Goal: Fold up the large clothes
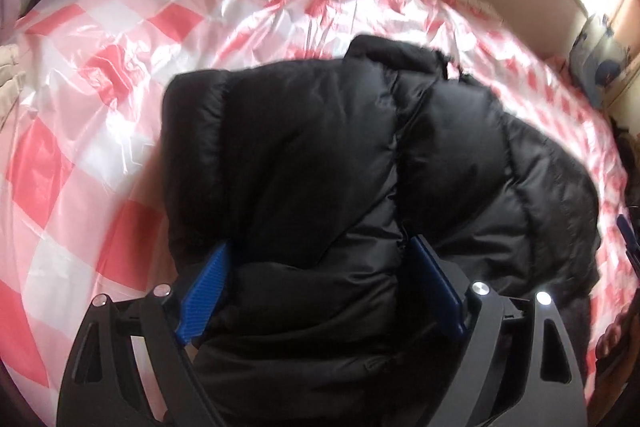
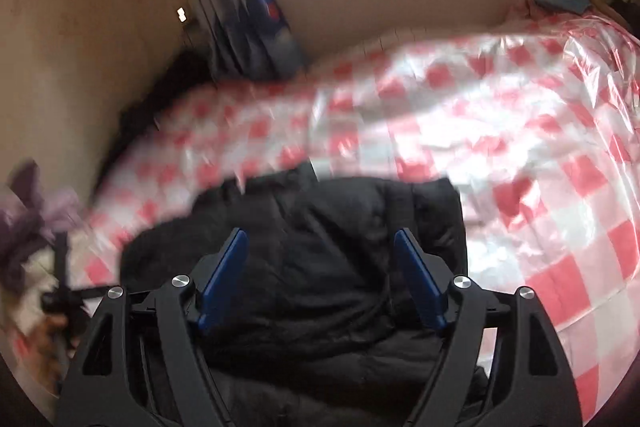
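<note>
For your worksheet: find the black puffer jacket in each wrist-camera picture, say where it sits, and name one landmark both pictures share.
Left wrist view: black puffer jacket fills the centre and lower middle, collar towards the top.
Right wrist view: black puffer jacket sits low in the centre, between the blue fingers.
Shared landmark: the red-and-white checked plastic sheet under it.

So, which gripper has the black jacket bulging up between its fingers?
The left gripper: the jacket swells up between its blue fingers and covers one tip. The right gripper hangs above the jacket, both fingers showing whole.
</note>
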A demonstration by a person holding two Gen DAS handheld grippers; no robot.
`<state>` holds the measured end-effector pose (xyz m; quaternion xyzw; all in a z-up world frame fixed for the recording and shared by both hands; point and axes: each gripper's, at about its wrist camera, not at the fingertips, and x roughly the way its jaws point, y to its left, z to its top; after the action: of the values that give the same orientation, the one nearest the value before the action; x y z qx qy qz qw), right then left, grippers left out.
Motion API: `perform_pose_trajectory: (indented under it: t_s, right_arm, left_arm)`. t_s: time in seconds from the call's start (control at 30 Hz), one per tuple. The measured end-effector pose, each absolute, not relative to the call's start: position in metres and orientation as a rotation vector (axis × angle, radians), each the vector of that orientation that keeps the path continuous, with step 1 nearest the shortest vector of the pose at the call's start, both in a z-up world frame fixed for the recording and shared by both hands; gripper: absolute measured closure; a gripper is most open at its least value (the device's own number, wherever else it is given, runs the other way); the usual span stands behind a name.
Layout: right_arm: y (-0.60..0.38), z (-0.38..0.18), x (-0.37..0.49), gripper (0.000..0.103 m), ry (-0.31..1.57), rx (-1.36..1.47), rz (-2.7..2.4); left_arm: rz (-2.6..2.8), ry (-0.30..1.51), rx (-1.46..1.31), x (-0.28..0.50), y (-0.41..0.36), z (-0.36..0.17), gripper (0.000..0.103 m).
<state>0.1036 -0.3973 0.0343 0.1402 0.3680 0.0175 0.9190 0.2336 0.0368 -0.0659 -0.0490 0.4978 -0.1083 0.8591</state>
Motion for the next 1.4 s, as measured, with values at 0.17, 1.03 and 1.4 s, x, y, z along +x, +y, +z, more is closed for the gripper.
perform_pose_trajectory:
  t_s: [0.17, 1.03, 1.4]
  right_arm:
    - [-0.430, -0.012, 0.110, 0.030, 0.969, 0.432, -0.010]
    - [-0.472, 0.016, -0.231, 0.020, 1.188, 0.888, 0.325]
    - [-0.447, -0.002, -0.231, 0.018, 1.304, 0.868, 0.371]
  left_arm:
    - [-0.251, 1.039, -0.162, 0.210, 0.060, -0.044, 0.018]
    - [-0.469, 1.319, -0.420, -0.104, 0.163, -0.076, 0.011]
    - [-0.511, 1.299, -0.511, -0.102, 0.166, -0.080, 0.011]
